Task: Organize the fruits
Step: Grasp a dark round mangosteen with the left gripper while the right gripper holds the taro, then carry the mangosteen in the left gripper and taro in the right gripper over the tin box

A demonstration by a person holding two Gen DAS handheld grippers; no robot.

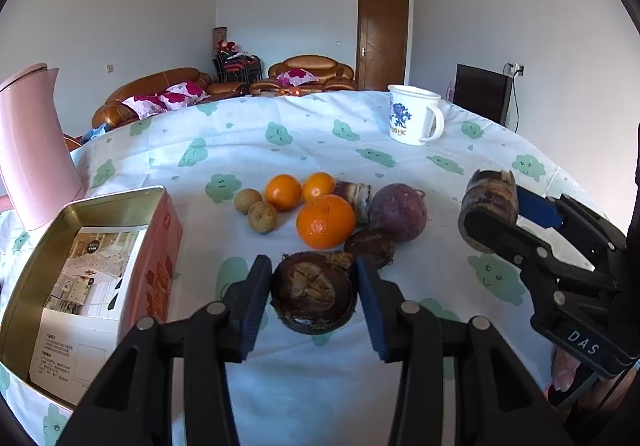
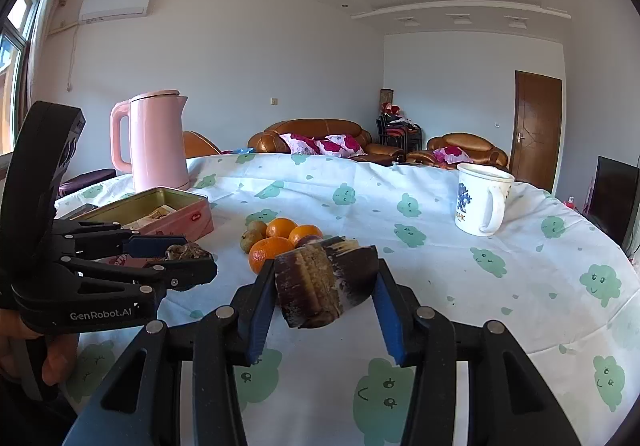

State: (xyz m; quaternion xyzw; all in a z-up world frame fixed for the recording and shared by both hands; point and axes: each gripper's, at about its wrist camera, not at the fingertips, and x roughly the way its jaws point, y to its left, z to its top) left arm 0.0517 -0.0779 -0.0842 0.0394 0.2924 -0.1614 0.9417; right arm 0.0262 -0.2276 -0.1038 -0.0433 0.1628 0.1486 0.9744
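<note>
Landmark: the pink tin (image 1: 100, 278), open, with printed paper inside; all places given from it
My left gripper (image 1: 314, 286): jaws narrow, pads pressed on both flanks of a dark round husked fruit (image 1: 314, 296); its cracked pale top faced my camera
Held fruit, place: just beside the tin's near long wall, on the side away from the pink kettle (image 1: 32, 149), low over the tablecloth (image 1: 280, 133)
My right gripper (image 2: 326, 286): jaws narrow, clamped on a dark cut fruit chunk (image 2: 326, 282), striped brown and tan, its long axis running across the jaws
Chunk, place: well apart from the tin, beyond the fruit pile
Fruit pile: three oranges (image 1: 325, 221), two small tan fruits (image 1: 262, 217), a purple round fruit (image 1: 397, 211) and a dark brown one (image 1: 370, 246) sat between my two grippers, beside the tin
Governing relation: the tin lay to the left of my left jaws, its long axis running away from me; I judged my left hand the nearer by a clear margin, needing a short sideways carry over the wall
Left wrist view only: the tin's interior and floor, so clearance could be judged; also the right gripper side-on with its load
Right wrist view only: the tin's wall height seen from the side, the whole kettle behind it, the white mug (image 2: 482, 201) far from the tin, and a hand (image 2: 48, 358) on my left handle
Undetermined: whether the husked fruit rested on the cloth or hung clear
</note>
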